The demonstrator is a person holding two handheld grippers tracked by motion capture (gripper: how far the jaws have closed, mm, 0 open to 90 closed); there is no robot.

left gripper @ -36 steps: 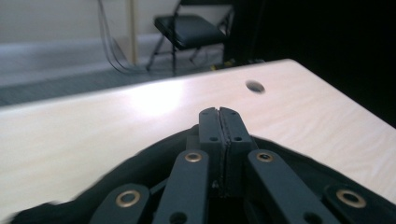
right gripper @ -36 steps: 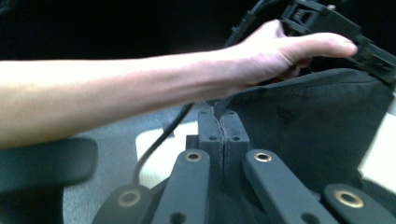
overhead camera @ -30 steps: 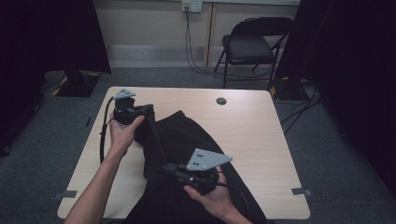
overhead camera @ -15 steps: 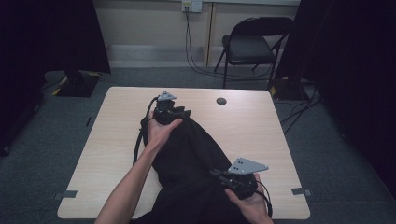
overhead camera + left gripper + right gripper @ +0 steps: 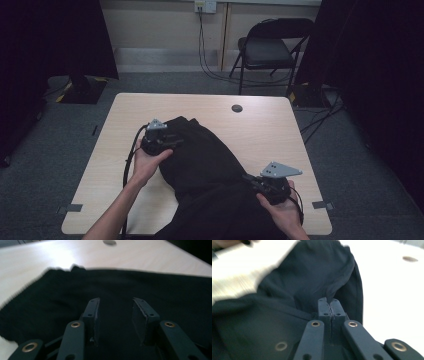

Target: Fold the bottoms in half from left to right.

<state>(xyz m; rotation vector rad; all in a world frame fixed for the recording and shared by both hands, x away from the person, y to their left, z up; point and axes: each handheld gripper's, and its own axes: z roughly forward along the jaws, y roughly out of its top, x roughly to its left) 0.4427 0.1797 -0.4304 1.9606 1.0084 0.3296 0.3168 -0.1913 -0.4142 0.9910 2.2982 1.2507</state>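
Two tongs, one black garment. High view: garment [image 5: 205, 170] spread across table [image 5: 280, 135], trailing off the near edge; left tongs [image 5: 172, 143] at its far-left end, right tongs [image 5: 250, 181] at its near-right edge, likely to stretch it flat. Left gripper view: left tongs [image 5: 115, 315] have just opened, spread above the cloth, nothing between. Right gripper view: right tongs [image 5: 328, 305] pressed together, pinching a fold

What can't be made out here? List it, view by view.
- High view: the near part of the black garment is cut off by the bottom edge.
- Left gripper view: the garment's far edge is blurred.
- Right gripper view: cloth pinched by the right gripper is hidden between its pads; the top left corner is blurred.
- High view: the table's small dark disc is too small to identify.
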